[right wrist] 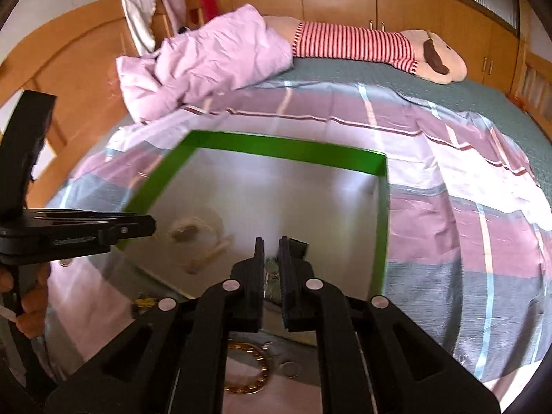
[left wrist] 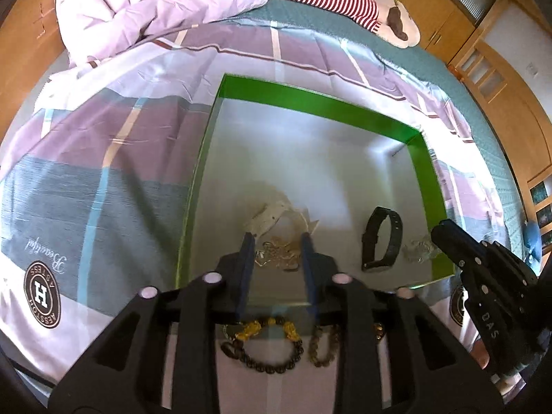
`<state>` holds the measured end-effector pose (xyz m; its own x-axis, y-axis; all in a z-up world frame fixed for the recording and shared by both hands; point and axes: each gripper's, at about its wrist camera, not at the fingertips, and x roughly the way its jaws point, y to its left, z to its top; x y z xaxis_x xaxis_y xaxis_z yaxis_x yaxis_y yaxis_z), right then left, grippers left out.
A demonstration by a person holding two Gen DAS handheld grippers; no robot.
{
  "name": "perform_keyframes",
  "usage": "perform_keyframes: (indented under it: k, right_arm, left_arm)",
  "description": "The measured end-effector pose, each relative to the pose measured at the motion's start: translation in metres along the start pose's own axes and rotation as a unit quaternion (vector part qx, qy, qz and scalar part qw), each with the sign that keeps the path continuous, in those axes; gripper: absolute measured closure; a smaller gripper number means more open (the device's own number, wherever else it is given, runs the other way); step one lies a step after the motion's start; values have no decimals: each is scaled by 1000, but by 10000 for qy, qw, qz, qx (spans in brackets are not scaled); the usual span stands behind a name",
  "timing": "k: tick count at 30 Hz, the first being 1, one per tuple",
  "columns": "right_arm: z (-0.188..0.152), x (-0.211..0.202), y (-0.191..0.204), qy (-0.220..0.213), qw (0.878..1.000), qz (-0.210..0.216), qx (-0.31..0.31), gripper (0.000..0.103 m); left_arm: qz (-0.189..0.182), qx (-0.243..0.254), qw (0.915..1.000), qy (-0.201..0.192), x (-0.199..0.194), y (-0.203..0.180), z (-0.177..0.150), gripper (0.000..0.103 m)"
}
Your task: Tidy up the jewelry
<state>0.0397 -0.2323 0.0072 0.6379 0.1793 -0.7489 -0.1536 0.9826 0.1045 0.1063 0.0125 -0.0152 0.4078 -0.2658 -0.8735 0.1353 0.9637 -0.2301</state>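
left tool (left wrist: 277, 241) held wide, empty, over gold chains (left wrist: 276, 255) | right tool (right wrist: 272, 252) nearly closed on clear bracelet (left wrist: 419, 250) (blurred) | release advised low inside green box (left wrist: 427, 172)

From my left wrist feed, the left tool (left wrist: 277, 238) covers part of the gold chain tangle (left wrist: 276, 253), and its body cuts off the top of the dark bead bracelet (left wrist: 265, 348). On my right wrist feed the whole box (right wrist: 286, 150) is motion-blurred; the pale bundle (right wrist: 193, 234) inside is too smeared to identify. Whatever sits between the right tool's (right wrist: 272, 241) nearly closed fingers I can't make out. The gold ring (right wrist: 248, 369) below is half hidden.
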Motion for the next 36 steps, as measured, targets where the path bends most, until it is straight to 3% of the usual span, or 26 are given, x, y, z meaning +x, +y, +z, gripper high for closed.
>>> perform_keyframes:
  k: [1,2,4,7,10,15,17,22,36]
  right_arm:
    - [-1,-1,-3,28,10000,-36,44,79]
    - [-2,-4,-4,43,9999,6,90,70]
    - [-6,-15,-6,12,9997,203,163,64]
    - [-22,-31,4,190,9987,482,19,64]
    - [-41,-31,21,505,9966,597,-244,64]
    - [-79,-7,46,1139,9895,397,-794,64]
    - [-85,0,51,1272,9868,502,-867,64]
    - [-92,13,67,1418,9823,434,-1143,64]
    - [-95,34,74,1562,9806,331,-1138,64]
  left_arm:
    - [42,-53,10000,-17,0,1,-2,53]
    - [64,-84,9999,-36,-1,1,-5,52]
    - [-4,-64,10000,-13,-8,-1,-11,51]
    - [-85,-42,10000,23,-24,-3,-27,48]
    - [106,-20,9999,127,-31,2,-47,45]
    - [448,-259,9961,712,-5,22,-81,45]
    - [484,-351,9941,904,6,27,-86,45]
    - [591,-249,9929,1004,19,22,-91,38]
    - [931,68,9895,1100,43,11,-96,37]
